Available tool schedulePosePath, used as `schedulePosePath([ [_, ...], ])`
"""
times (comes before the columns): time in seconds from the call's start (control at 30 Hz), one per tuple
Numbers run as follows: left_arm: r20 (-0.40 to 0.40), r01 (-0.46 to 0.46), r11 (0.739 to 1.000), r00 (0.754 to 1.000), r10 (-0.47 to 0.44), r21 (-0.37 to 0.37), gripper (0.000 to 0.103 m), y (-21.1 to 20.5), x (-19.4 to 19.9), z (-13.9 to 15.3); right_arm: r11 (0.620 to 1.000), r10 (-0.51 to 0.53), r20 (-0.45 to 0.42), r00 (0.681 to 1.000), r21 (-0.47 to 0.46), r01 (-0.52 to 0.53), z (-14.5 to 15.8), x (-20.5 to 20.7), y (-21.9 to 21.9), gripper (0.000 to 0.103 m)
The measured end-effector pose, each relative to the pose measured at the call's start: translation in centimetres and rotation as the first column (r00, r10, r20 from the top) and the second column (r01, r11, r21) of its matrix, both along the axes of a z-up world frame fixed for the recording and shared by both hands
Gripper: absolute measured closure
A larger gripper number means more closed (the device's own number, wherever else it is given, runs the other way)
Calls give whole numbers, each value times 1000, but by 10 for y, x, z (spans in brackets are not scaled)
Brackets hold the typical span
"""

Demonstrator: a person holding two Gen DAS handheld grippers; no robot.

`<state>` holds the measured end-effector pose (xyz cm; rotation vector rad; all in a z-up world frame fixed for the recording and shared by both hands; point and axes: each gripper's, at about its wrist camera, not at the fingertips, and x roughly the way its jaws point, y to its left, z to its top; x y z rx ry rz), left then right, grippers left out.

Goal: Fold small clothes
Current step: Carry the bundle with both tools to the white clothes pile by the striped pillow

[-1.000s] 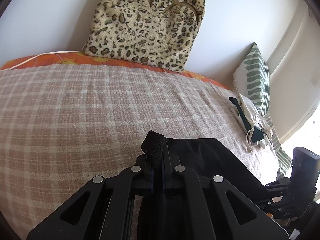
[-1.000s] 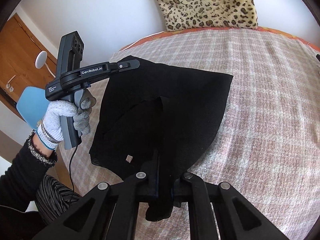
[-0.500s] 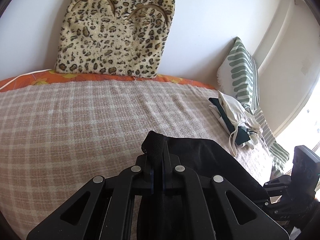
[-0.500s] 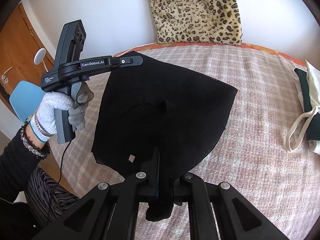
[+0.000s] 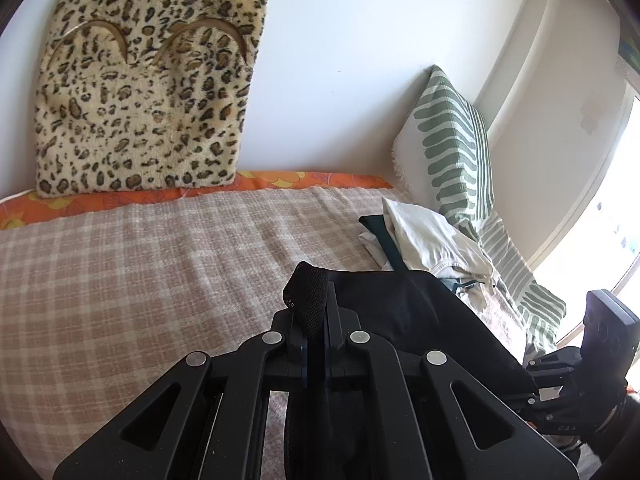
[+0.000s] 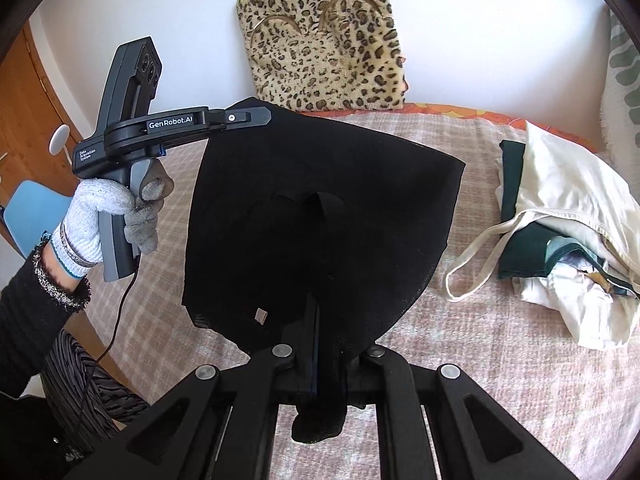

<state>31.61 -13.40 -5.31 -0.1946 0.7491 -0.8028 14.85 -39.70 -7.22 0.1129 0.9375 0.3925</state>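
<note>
Two grippers have the black garment pinched at separate edges, the left gripper clamped at about 11 o'clock in the right wrist view and the right gripper clamped at 6 o'clock. Over the last second both rose and carried it along the checked bedspread toward the pile of clothes at 3 o'clock, so it hangs spread above the bed. It looks ready to be laid flat for its first fold.
</note>
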Motion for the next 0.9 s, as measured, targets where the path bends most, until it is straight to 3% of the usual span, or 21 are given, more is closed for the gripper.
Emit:
schedulePosePath([
  [0.43,51,113,993,992,-112,-17,100,-104,17,34,990,-95,23,995,-100,97,17,1,-89,99],
  [0.9,104,195,980,976,-191,-29,100,-216,39,55,944,-212,106,971,-236,232,36,10,-193,99],
])
